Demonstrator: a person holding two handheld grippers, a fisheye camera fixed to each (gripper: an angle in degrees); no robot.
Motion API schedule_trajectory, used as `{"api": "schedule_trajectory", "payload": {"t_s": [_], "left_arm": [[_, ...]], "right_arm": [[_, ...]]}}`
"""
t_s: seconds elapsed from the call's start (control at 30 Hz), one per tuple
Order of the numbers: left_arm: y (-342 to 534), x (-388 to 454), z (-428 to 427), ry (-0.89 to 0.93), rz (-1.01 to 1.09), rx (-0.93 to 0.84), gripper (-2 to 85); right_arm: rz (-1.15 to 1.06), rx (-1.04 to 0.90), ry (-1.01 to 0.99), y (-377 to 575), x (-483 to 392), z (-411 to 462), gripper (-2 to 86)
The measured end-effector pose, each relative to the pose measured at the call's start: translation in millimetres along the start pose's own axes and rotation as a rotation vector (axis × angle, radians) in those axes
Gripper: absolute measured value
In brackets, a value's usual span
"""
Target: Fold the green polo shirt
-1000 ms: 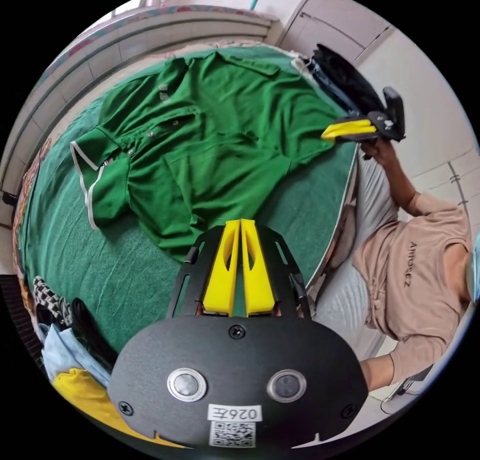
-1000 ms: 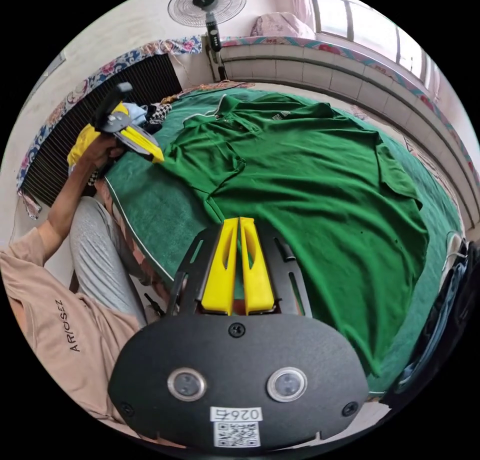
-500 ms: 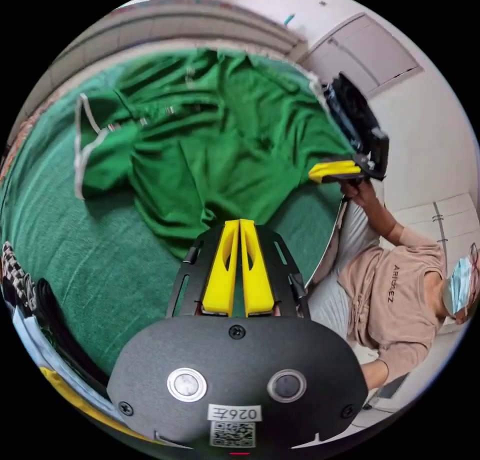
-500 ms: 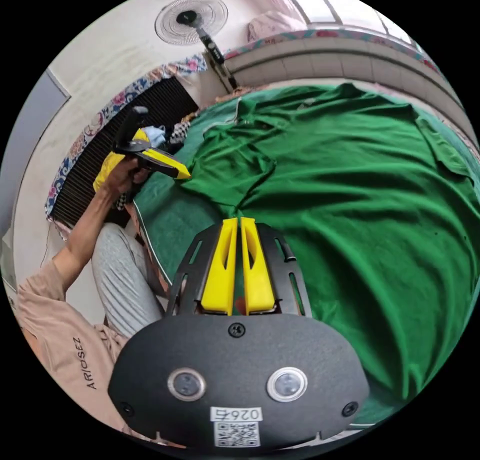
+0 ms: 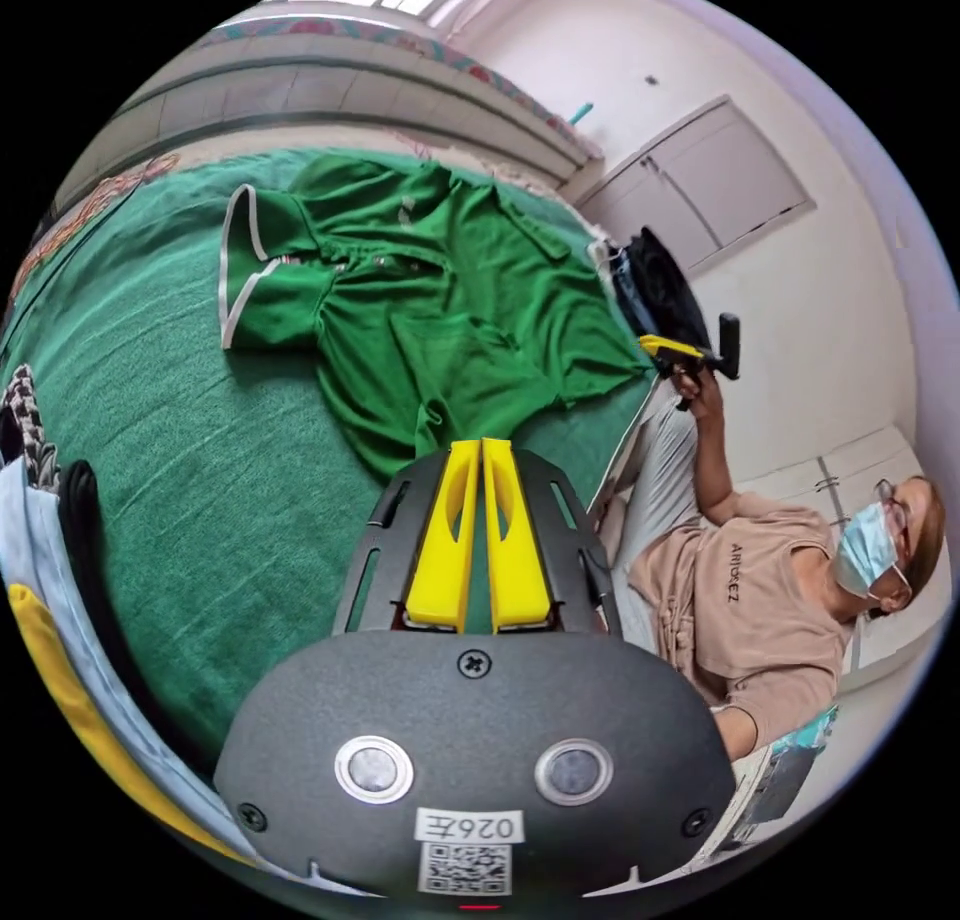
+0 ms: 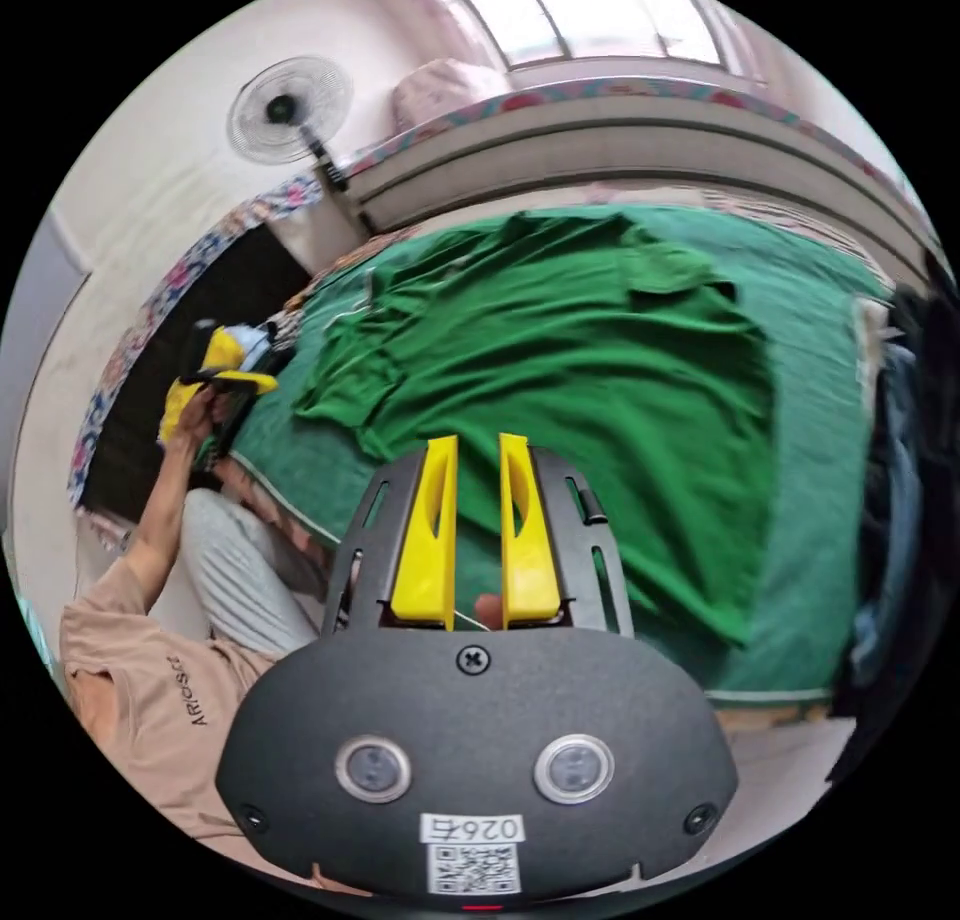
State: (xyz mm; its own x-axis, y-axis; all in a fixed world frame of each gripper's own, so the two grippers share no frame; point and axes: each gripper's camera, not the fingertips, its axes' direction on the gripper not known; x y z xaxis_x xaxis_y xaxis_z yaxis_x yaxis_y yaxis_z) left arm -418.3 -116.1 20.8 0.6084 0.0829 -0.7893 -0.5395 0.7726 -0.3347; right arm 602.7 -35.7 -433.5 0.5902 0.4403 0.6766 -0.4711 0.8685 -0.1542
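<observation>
Spread wide, a green-covered bed (image 5: 170,440) carries the green polo shirt (image 5: 440,300), which lies opened out across the middle of the cover toward the edge where a person (image 5: 745,610) sits. Seen from the right gripper view, the same shirt (image 6: 560,360) reaches from the far side of the bed (image 6: 820,520) nearly to its near edge, its hem running close to that edge. The shirt's white-trimmed collar (image 5: 245,280) lies toward the far end, with one sleeve (image 6: 665,265) folded up on the side by the window ledge.

At the bed's corner in the left gripper view, a heap of other clothes (image 5: 45,520) sits, blue, yellow and checked.

The left gripper (image 5: 481,450) hangs above the cover just short of the shirt, its yellow jaws pressed together on nothing. The right gripper (image 6: 471,447) hovers over the near edge with its jaws slightly parted and nothing between them. Each tool also appears in the other's view, raised in a hand off the bed's edge: the right gripper (image 5: 665,346) and the left gripper (image 6: 235,380).
</observation>
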Motion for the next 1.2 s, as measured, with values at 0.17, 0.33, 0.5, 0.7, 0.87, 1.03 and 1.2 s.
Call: {"api": "schedule_trajectory", "payload": {"t_s": [0.17,0.33,0.5,0.7,0.87,1.03,1.2], "left_arm": [[42.8,4.6,-23.9,-0.017,-0.017,0.164,-0.9],[71.3,50.0,-47.2,0.024,0.158,0.349,-1.0],[165.7,162.5,-124.4,0.311,0.644,1.083,-1.0],[292.8,310.1,-150.3,0.154,1.072,1.586,-0.3],[260.4,393.7,-149.0,-0.356,0.942,1.294,25.7],[170.3,363.4,-84.6,-0.484,0.723,0.666,4.1],[100.4,300.6,-2.9,-0.689,0.458,0.26,4.3]], "right_arm": [[0.184,0.1,0.307,79.9,35.5,-103.6,3.2],[0.064,0.15,0.328,128.2,-5.3,-147.6,2.2],[-0.152,0.956,0.316,228.5,-102.4,-248.8,-0.7],[-0.292,1.171,0.237,257.9,-179.9,-274.2,-1.1],[-0.553,0.601,0.517,192.5,-228.7,-216.2,-1.3],[-0.712,0.126,0.684,159.6,-217.5,-125.5,-0.8],[-0.864,-0.151,0.652,139.6,-216.3,-55.5,2.8]]}}
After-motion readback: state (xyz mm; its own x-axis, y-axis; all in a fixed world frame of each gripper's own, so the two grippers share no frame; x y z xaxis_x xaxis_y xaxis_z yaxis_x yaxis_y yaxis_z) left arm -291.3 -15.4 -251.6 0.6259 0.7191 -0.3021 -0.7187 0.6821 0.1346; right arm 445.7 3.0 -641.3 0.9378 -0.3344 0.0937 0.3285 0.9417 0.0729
